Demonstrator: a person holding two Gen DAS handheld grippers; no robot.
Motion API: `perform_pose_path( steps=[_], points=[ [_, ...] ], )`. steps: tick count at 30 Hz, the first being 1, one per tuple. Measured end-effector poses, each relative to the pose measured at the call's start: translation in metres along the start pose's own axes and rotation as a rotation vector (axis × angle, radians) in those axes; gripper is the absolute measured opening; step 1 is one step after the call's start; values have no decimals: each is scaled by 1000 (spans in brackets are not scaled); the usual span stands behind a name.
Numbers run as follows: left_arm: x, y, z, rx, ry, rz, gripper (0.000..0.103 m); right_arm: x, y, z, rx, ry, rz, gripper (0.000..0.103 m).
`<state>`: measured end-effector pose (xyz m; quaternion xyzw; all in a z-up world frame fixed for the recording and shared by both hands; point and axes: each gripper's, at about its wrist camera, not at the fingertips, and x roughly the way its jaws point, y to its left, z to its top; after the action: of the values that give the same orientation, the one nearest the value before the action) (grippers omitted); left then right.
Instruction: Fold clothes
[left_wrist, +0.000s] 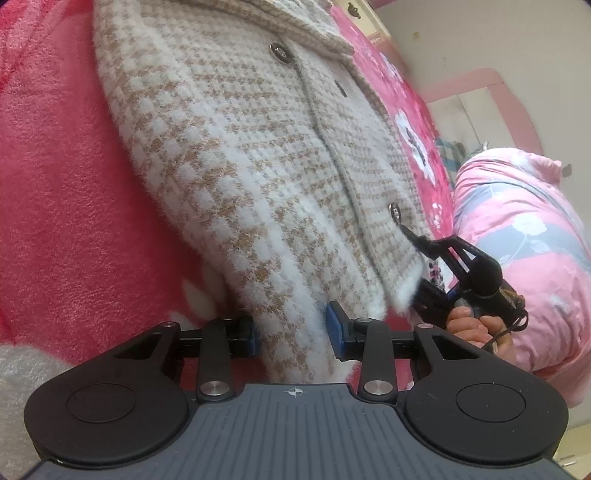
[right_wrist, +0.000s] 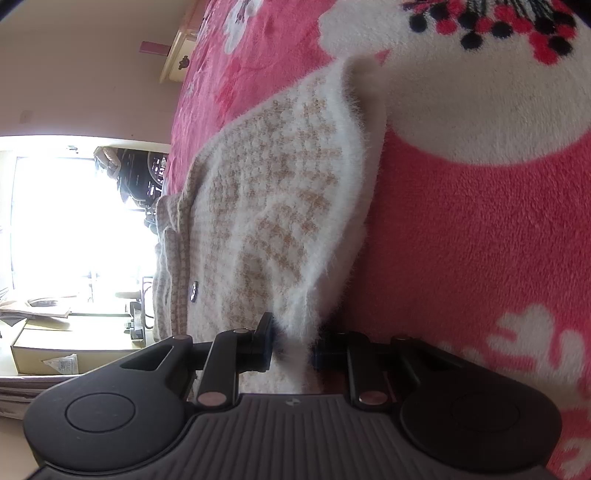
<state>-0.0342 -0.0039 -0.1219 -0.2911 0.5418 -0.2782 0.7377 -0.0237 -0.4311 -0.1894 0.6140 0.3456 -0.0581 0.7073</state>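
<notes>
now both grippers are on the hem of the houndstooth jacket (left_wrist: 236, 155), spread on the pink floral blanket (left_wrist: 55, 184).

left gripper (left_wrist: 291, 328) has its jaws clamped on the fuzzy white hem; right gripper (right_wrist: 293, 345) has its jaws pinching the hem's corner, though fluff blurs the contact. from the left view, a hand (left_wrist: 476, 326) holds the right gripper beside a pink quilt (left_wrist: 524, 236).

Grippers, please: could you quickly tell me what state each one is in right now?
Left gripper: closed on the houndstooth cardigan's hem.
Right gripper: closed on the cardigan's white fuzzy edge.
</notes>
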Motion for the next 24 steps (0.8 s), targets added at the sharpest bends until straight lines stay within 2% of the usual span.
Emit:
perform_pose_path(
  steps=[4, 6, 10, 12, 17, 24],
  points=[
    [0, -5, -3, 35, -11, 21, 31, 0, 0, -1, -4, -2, 4, 20],
    [-3, -8, -4, 49, -17, 11, 30, 0, 1, -1, -7, -5, 15, 23],
    [-1, -12, -4, 85, 5, -13, 31, 1, -3, 0, 28, -7, 48, 23],
    [4, -10, -4, 73, 24, -5, 31, 2, -2, 0, 23, -6, 43, 23],
    [6, -1, 0, 5, 30, -42, 31, 1, -4, 1, 39, -1, 45, 22],
    [5, -2, -2, 8, 25, -43, 31, 3, -5, 2, 50, -1, 46, 21]
  ],
)
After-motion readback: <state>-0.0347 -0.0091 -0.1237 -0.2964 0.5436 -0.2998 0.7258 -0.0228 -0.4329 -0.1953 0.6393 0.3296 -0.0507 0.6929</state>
